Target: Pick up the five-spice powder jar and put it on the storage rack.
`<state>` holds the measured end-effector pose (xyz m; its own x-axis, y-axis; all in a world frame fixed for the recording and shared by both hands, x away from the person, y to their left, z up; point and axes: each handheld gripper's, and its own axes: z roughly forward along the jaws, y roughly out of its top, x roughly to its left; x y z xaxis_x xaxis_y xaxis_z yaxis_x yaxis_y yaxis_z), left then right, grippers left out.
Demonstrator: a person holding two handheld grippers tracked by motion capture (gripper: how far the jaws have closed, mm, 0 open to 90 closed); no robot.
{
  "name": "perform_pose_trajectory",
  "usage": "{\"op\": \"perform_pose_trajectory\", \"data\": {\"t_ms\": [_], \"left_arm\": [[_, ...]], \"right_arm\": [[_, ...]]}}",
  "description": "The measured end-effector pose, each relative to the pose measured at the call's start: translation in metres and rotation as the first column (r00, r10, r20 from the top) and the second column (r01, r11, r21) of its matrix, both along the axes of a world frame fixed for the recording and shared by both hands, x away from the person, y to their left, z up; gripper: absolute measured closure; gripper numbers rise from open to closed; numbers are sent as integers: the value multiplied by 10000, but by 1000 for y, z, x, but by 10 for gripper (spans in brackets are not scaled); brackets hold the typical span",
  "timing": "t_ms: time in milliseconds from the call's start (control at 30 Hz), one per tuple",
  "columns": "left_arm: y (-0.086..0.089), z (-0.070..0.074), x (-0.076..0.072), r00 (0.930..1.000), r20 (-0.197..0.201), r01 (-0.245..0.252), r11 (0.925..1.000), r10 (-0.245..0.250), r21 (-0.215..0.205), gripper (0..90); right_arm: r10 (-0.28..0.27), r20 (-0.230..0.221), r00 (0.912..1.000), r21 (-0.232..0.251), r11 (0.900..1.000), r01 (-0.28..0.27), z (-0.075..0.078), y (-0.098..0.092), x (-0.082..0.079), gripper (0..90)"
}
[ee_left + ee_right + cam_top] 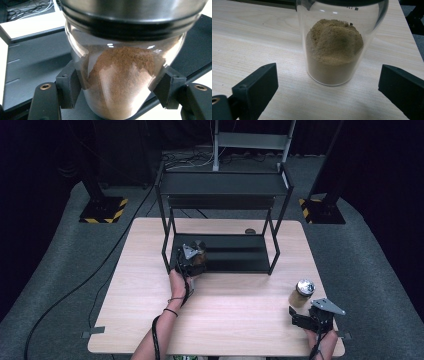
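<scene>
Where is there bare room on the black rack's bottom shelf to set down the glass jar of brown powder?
The left gripper holds the glass jar of brown powder at the front left corner of the black rack's bottom shelf. From there to the right posts the shelf lies bare. A second glass jar stands on the table before the right gripper.

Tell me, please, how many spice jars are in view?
2: one jar clamped in the left gripper at the black rack's lower shelf, another jar on the table before the open right gripper.

The table (220,310) is evenly lit from above while the room around it is dark. Small glare spots sit on the near jar (120,82), whose lid is blurred; shadows are soft.
</scene>
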<state>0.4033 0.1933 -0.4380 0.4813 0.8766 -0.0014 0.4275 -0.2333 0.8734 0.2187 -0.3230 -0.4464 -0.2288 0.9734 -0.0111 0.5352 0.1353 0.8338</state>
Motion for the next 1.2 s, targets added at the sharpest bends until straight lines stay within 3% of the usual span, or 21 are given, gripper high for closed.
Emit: {"op": "perform_pose_trajectory", "data": {"t_ms": [700, 1200], "left_arm": [[-13, -10, 12, 9994, -45, 355, 9993, -355, 75, 315], [-11, -22, 12, 9991, 213, 366, 9987, -359, -344, 313]], "right_arm": [[-1, -11, 10000, -7, 10000, 1, 0, 0, 0, 15], [0, 22, 10000, -21, 10000, 0, 0, 1, 0, 15]]}}
